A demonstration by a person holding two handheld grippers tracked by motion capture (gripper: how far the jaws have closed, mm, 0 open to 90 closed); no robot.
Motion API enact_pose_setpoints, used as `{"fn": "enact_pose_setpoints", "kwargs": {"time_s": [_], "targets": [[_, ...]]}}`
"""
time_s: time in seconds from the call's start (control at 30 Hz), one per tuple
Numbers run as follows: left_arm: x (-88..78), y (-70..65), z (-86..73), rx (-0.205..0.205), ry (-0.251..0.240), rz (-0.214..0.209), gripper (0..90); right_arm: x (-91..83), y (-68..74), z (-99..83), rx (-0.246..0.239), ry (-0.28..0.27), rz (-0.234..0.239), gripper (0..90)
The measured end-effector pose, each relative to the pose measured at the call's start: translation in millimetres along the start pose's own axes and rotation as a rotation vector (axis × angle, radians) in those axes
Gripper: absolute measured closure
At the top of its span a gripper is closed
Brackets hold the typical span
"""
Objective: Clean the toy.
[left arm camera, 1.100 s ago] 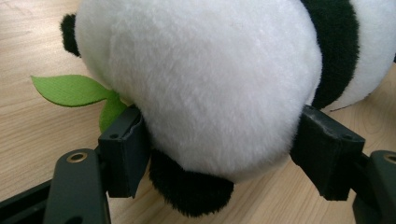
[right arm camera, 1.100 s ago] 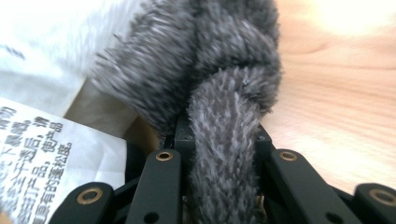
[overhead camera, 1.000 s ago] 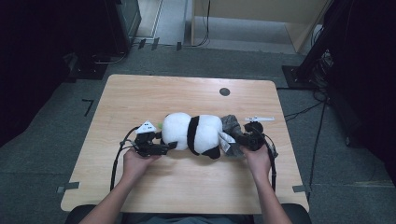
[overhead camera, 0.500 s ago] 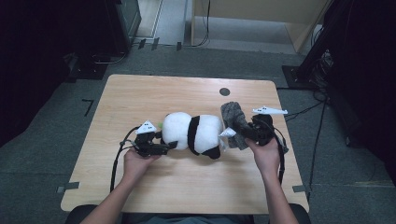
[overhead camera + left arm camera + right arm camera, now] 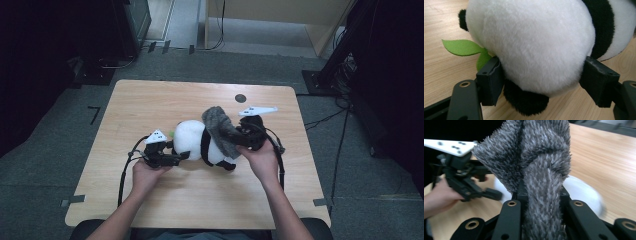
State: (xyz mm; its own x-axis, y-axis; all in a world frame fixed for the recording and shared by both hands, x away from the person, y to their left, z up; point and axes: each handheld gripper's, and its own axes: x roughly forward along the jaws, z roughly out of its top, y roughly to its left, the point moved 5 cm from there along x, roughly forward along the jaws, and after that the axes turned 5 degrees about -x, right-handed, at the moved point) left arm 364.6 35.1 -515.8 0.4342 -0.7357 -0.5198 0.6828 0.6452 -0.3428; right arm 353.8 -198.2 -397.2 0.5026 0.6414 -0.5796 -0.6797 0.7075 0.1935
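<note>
Wooden table, bearing a plush panda lying at its middle. Grey fuzzy cloth, draped over the panda, clamped in the right gripper. Left gripper, jaws pressed on the panda's white head. Green leaf beside it.

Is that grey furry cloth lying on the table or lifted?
Lifted: the right gripper pinches the grey cloth, draped over the toy panda.

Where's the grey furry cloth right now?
In the high view the grey furry cloth hangs over the panda plush at table centre, clamped in the right gripper; the left gripper holds the panda's head.
</note>
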Motion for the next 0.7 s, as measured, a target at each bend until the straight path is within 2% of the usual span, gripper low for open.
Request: {"fn": "enact_pose_setpoints", "kwargs": {"time_s": [0.2,0.47,0.57,0.7], "targets": [[-0.2,-0.1,0.0,0.002,0.001,0.002,25.3,35.2,20.0,13.8,-0.038,0.034,0.061,74.0],[-0.4,-0.2,0.3,0.001,-0.004,0.000,25.3,72.2,33.1,26.6,-0.009,0.044,0.135,74.0],[-0.4,-0.5,0.4,0.003,-0.004,0.002,25.3,82.8,35.9,25.4,0.013,0.059,0.164,74.0],[-0.5,-0.6,0.2,0.003,0.000,0.004,25.3,94.0,37.5,19.9,0.012,0.088,0.168,73.6]]}}
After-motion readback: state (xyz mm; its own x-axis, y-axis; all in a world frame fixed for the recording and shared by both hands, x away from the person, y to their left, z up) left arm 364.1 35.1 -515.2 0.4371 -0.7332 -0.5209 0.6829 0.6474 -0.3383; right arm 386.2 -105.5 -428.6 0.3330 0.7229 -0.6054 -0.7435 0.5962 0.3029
